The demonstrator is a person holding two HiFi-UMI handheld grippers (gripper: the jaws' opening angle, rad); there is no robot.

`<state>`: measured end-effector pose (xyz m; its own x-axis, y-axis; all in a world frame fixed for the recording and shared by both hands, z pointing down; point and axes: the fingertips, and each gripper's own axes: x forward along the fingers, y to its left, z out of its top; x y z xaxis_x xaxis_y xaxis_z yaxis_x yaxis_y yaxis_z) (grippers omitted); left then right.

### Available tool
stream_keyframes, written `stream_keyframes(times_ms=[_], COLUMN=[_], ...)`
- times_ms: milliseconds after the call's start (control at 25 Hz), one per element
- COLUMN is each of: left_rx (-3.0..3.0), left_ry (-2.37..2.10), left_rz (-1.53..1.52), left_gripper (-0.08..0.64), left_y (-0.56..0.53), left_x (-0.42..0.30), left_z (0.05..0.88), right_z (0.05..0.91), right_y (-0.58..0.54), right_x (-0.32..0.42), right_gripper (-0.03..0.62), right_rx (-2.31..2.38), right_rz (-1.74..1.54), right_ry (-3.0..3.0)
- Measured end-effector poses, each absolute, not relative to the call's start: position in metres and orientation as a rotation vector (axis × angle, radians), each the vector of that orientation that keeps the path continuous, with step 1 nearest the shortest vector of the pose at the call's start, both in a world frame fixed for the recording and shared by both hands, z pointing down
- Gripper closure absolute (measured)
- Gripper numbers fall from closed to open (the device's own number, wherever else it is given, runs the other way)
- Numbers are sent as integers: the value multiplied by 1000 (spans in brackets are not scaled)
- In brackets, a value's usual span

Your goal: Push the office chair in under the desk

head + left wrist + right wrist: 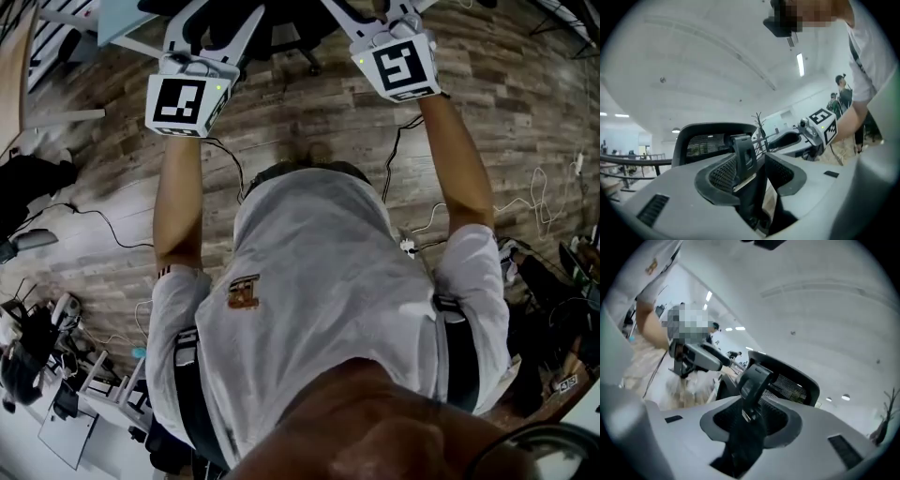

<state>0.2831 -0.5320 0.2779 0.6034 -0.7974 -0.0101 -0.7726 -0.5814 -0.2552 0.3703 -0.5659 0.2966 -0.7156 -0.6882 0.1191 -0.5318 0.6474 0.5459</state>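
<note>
Plank floor [94, 159], office chair [281, 28] mostly cropped

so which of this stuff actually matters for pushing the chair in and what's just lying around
Part of the job: office chair; desk; left gripper and right gripper, each closed on the chair.

Just lying about: floor cables; white power strip; black bag.

Two claws are counted — the left claw [757, 164] and the right claw [751, 420] — and two marker cubes [183, 101], one borne on each. One office chair [281, 28] is seen, and one desk [122, 17].
</note>
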Motion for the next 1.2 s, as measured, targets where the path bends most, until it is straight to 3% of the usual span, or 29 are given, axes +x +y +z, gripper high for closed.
stream_keyframes(times_ms=[160,400,1200], left_rx=[-2718,-2750,-2793], left_ry=[1275,1250,1285], left_rz=[60,150,208], left_gripper=[422,506,540], left_y=[-509,-488,-469], left_x=[298,315,322], left_z=[258,252,272], right_z=[274,263,281], right_y=[-532,-502,-467], right_x=[362,358,350], right_gripper=[507,541,557], right_rx=[989,967,856], right_rz=[-452,-217,-52], right_ry=[-2874,-3065,-3174])
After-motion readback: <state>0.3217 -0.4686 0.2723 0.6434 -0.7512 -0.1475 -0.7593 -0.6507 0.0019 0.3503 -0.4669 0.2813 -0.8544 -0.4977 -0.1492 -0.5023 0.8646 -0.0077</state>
